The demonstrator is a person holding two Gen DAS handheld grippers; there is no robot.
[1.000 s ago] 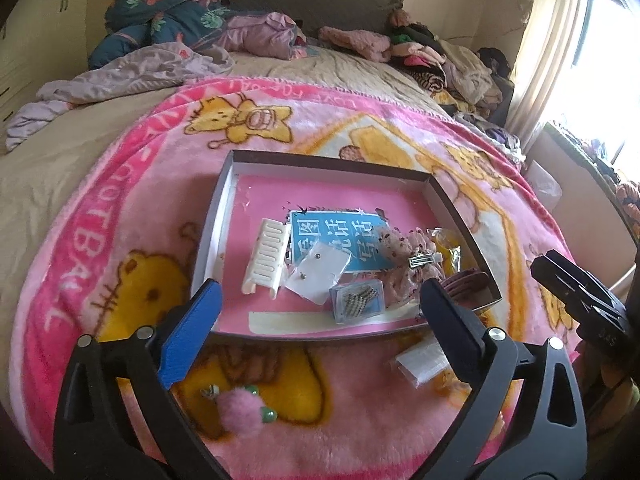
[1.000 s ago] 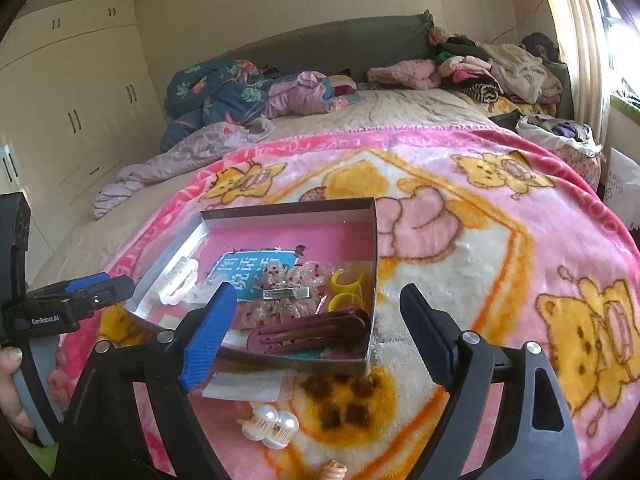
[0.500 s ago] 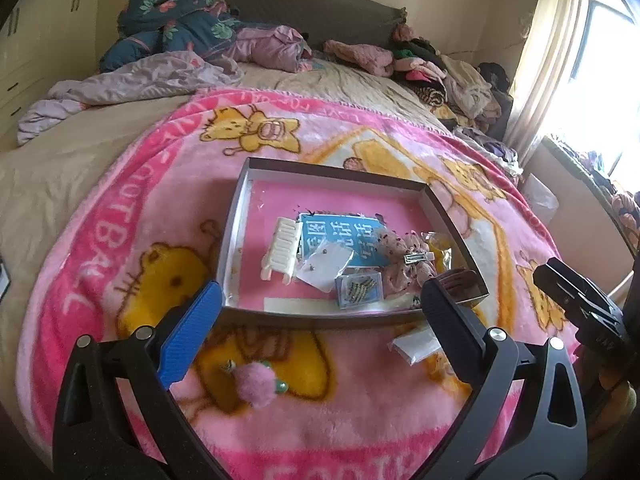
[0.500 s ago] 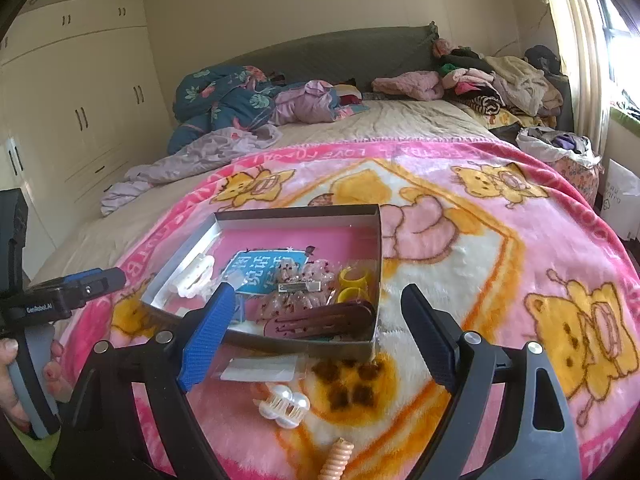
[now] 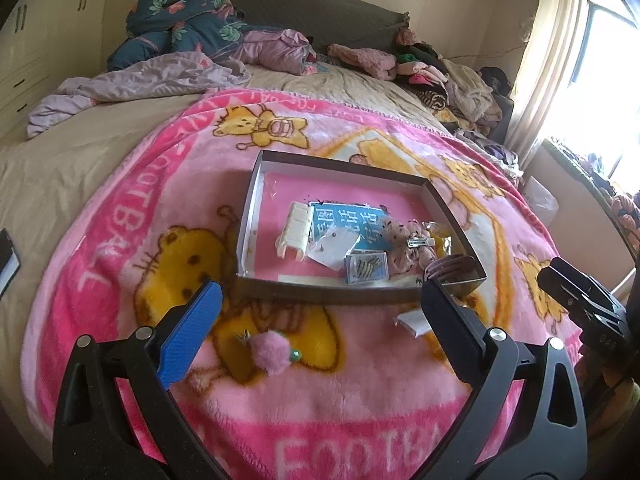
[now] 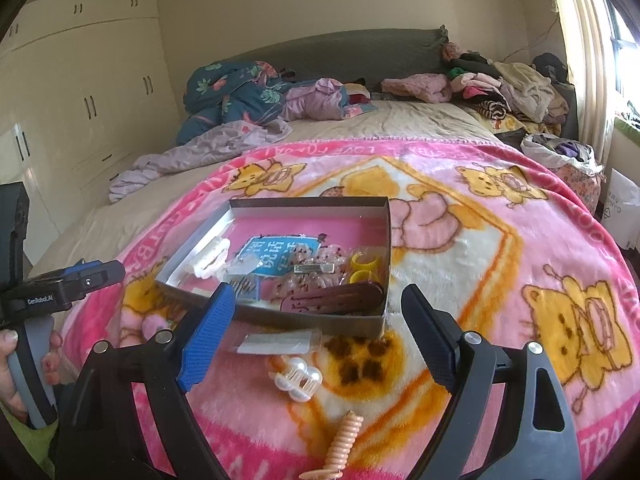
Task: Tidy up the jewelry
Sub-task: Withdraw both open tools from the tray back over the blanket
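A shallow grey box (image 5: 256,184) (image 6: 308,203) with a pink floor lies on the pink blanket and holds several hair clips, cards and small packets. In front of it on the blanket lie a pink pompom clip (image 5: 272,351), a white flat packet (image 5: 412,322) (image 6: 276,343), a pearl claw clip (image 6: 298,378) and a peach spiral hair tie (image 6: 344,442). My left gripper (image 5: 316,322) hangs open and empty above the blanket, short of the box's near wall. My right gripper (image 6: 320,326) is open and empty too, over the packet and pearl clip.
The pink cartoon blanket (image 5: 100,240) (image 6: 520,248) covers a bed with piled clothes (image 5: 192,28) (image 6: 248,88) near the headboard. A wardrobe (image 6: 80,100) stands to the left, a curtained window (image 5: 560,52) to the right. A hand (image 6: 8,360) holds the left gripper's handle.
Both grippers have drawn back from the box, which now looks smaller and farther. More blanket shows in front, and the spiral hair tie has come into the right wrist view.
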